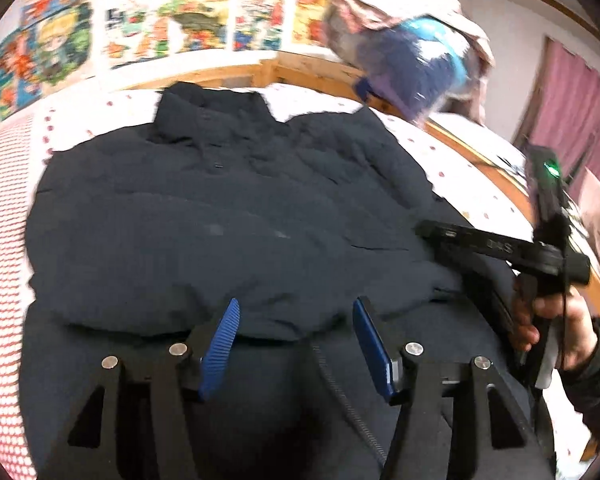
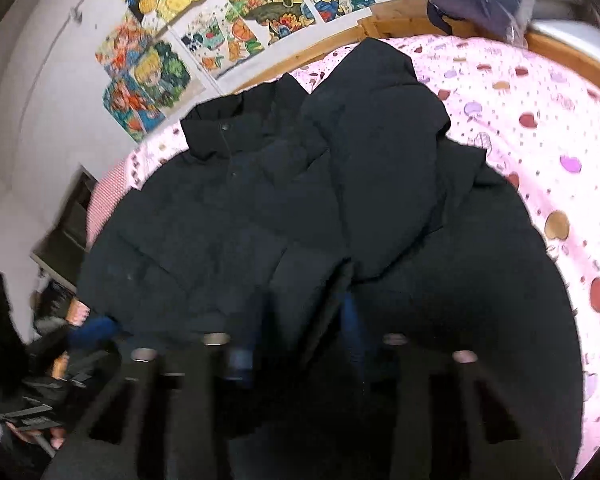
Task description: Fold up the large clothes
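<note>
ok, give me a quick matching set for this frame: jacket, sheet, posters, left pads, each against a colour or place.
Things:
1. jacket
2. sheet
3. posters
4. left pads

Colour or place:
a. blue, ribbed
b. up on the wall
c. dark, almost black
d. pale pink with a spotted print

Pairs: 1-c, 2-d, 3-b, 4-a
</note>
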### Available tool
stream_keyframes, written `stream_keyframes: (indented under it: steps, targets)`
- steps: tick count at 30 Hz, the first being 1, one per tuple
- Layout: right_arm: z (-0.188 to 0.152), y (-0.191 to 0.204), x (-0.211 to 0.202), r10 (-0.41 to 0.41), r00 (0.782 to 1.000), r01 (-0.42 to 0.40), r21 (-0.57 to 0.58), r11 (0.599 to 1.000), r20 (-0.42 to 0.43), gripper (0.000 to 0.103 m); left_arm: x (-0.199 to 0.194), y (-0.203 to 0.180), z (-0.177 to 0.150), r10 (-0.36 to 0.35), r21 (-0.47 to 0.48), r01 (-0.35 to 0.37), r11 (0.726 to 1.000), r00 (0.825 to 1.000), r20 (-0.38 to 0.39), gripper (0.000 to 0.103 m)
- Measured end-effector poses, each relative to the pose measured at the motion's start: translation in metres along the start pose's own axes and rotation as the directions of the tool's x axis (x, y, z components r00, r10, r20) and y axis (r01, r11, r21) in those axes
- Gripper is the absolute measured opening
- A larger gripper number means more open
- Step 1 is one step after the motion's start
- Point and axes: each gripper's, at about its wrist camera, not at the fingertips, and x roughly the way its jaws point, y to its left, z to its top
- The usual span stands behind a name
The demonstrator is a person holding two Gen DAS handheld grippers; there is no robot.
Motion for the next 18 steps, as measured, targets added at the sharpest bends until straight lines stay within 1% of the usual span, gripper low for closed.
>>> stream_keyframes:
  steps: [1,4,7,9,10,13,14,15,16,17,18]
  targets:
    - [0.003,0.004,-0.005,-0.017,1.0,0.017,-0.027,0.999,0.017,0.008,-0.003,0.006,0.002,0.019,-0.022,-0.019,1.0,1.0,0.007,0.061]
    - [0.015,0.02,-0.019,-0.053,0.995,0.062,-0.103,0.993,0.087,0.005,-0.009,0.024,0.008,0.09,-0.072,-0.089,0.993,0.996,0.014,0.063]
    - [0.03,0.033,-0.039,-0.103,0.978,0.136,-0.175,0.975,0.183,0.005,-0.008,0.046,0.019,0.162,-0.146,-0.159,0.976,0.987,0.009,0.064]
    - [0.04,0.04,-0.047,-0.137,0.96,0.189,-0.204,0.961,0.245,0.005,-0.003,0.062,0.026,0.168,-0.199,-0.162,0.966,0.986,0.014,0.065]
    - [0.045,0.041,-0.05,-0.15,0.953,0.208,-0.212,0.955,0.262,0.005,0.001,0.071,0.03,0.183,-0.222,-0.174,0.959,0.983,0.018,0.065]
    - [0.057,0.043,-0.051,-0.224,0.919,0.305,-0.226,0.925,0.325,0.005,0.017,0.087,0.038,0.248,-0.237,-0.24,0.941,0.969,0.002,0.065]
    - [0.06,0.042,-0.047,-0.254,0.905,0.342,-0.229,0.912,0.341,0.005,0.022,0.091,0.039,0.257,-0.234,-0.252,0.939,0.966,-0.008,0.065]
    - [0.063,0.041,-0.041,-0.286,0.892,0.377,-0.225,0.899,0.352,0.005,0.03,0.095,0.039,0.266,-0.23,-0.264,0.937,0.964,-0.024,0.065]
    - [0.065,0.039,-0.038,-0.306,0.884,0.396,-0.219,0.892,0.353,0.005,0.037,0.097,0.038,0.271,-0.227,-0.274,0.934,0.961,-0.044,0.065]
    - [0.067,0.037,-0.033,-0.323,0.88,0.41,-0.214,0.887,0.347,0.005,0.045,0.1,0.036,0.269,-0.23,-0.276,0.933,0.961,-0.065,0.065]
    - [0.069,0.031,-0.024,-0.341,0.882,0.419,-0.206,0.884,0.326,0.005,0.052,0.104,0.033,0.261,-0.24,-0.273,0.932,0.962,-0.081,0.065]
